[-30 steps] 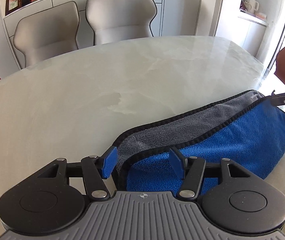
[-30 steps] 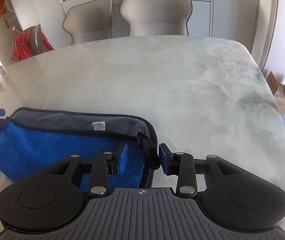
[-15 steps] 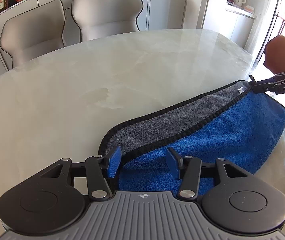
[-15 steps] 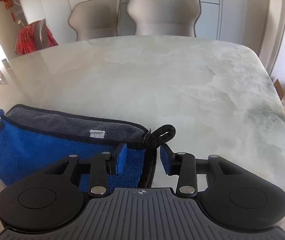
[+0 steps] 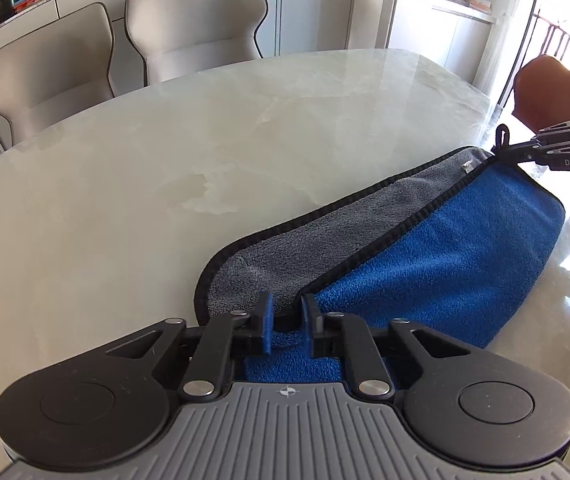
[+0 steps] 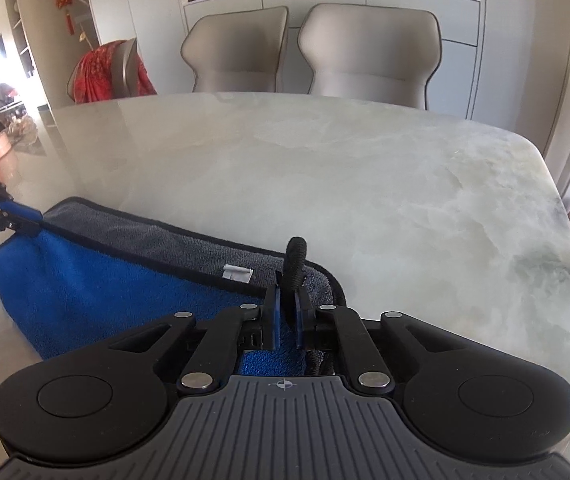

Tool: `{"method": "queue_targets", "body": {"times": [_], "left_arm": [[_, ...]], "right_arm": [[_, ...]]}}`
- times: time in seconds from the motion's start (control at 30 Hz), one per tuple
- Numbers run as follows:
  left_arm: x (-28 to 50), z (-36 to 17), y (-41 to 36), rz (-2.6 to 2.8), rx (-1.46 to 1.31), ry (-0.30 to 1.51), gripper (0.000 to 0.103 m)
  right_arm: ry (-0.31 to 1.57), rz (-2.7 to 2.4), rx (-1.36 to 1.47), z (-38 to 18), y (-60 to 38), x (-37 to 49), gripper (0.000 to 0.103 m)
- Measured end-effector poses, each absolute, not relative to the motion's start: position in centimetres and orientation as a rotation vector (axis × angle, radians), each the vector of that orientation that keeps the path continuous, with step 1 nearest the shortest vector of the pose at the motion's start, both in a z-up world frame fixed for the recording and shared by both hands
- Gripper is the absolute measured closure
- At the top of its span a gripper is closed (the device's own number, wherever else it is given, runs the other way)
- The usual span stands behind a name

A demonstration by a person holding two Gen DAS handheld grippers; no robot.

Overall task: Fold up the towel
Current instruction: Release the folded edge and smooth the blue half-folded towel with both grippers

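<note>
"DAS" is printed on the right tool (image 5: 503, 151); the left tool (image 6: 25, 216) shows a partial "…bot.AI".

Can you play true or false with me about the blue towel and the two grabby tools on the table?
1. The towel is blue on one side and grey on the other. True.
2. The left tool is wide open and holds nothing. False: it is shut on a towel corner.
3. The right tool pinches the corner that has the black hanging loop. True.
4. The towel lies on a wooden floor. False: it lies on a pale marble table.
5. Two beige chairs stand at the far side of the table. True.
6. The towel's edge trim is red. False: it is black.
</note>
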State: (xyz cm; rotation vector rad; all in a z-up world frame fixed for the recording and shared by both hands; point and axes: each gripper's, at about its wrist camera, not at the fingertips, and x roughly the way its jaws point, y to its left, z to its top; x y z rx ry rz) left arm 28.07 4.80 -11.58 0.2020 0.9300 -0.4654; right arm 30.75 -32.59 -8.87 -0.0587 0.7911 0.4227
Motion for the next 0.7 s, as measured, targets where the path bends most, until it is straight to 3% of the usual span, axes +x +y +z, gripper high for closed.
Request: {"method": "queue_targets", "body": {"times": [0.3, 0.7], "left_arm": [[29.5, -9.9, 4.6, -0.446, 0.201, 0.883, 0.096], [33.0, -11.2, 4.1, -0.407, 0.218, 0.909, 0.095]], "right_arm": [[0.718, 0.384, -0.027, -6.6, -33.6, 32.0, 0.096], [0.784, 0.314, -0.025, -9.2, -33.6, 34.6, 0.096]]}}
